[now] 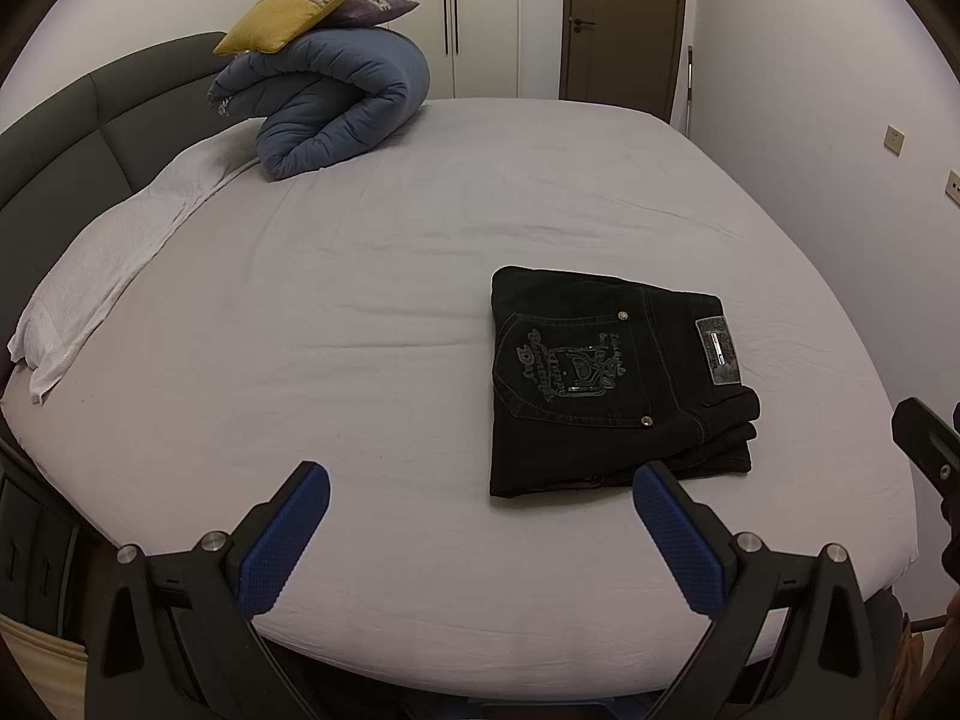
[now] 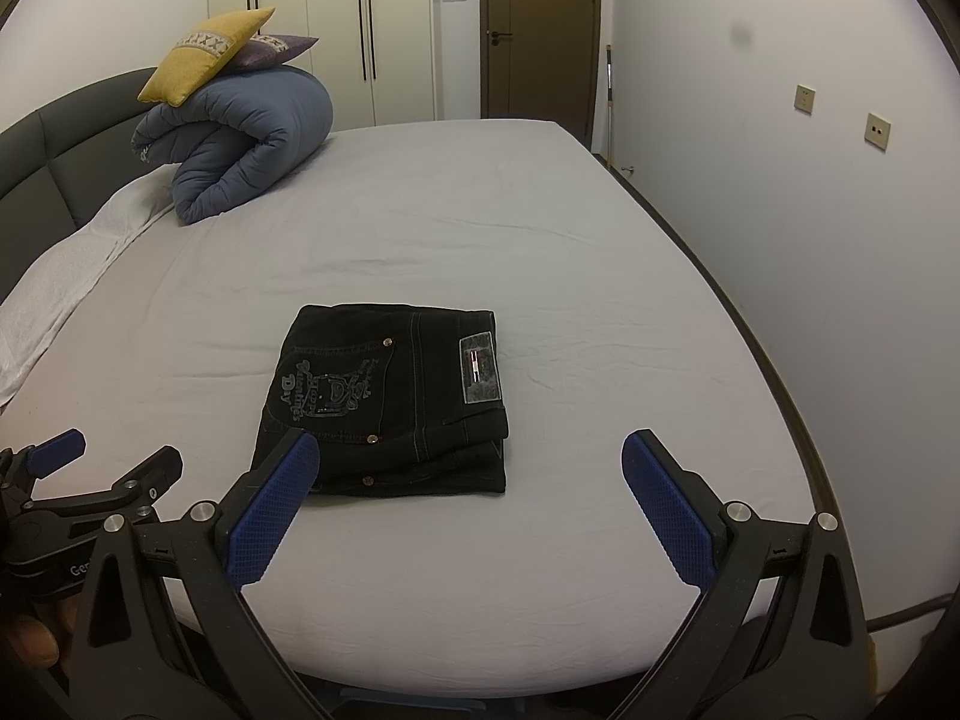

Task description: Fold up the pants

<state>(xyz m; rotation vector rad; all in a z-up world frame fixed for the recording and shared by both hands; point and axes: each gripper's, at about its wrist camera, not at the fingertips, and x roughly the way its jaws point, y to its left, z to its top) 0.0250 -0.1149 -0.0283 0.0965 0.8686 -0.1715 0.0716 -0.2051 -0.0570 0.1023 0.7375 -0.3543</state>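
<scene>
Black pants (image 2: 384, 396) folded square at bed (image 2: 540, 570) centre, twelve o'clock. Thick denim: heavyish, limp, grippy; best pinched at stacked edges. Left gripper (image 1: 480, 516) and right gripper (image 2: 471, 483) both wide open, empty.

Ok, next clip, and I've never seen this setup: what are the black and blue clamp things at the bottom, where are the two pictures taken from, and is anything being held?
There is no robot here. A person holds a two-finger gripper in each hand, and each gripper carries a fisheye camera looking forward along its blue-padded fingers. One picture comes from the left gripper, the other from the right gripper. Both stand open and hold nothing. On the bed lie black jeans, already folded into a compact stack, back pocket up. At the head end sit a rolled blue duvet, a yellow cushion and a purple cushion on top, and a white towel.
</scene>
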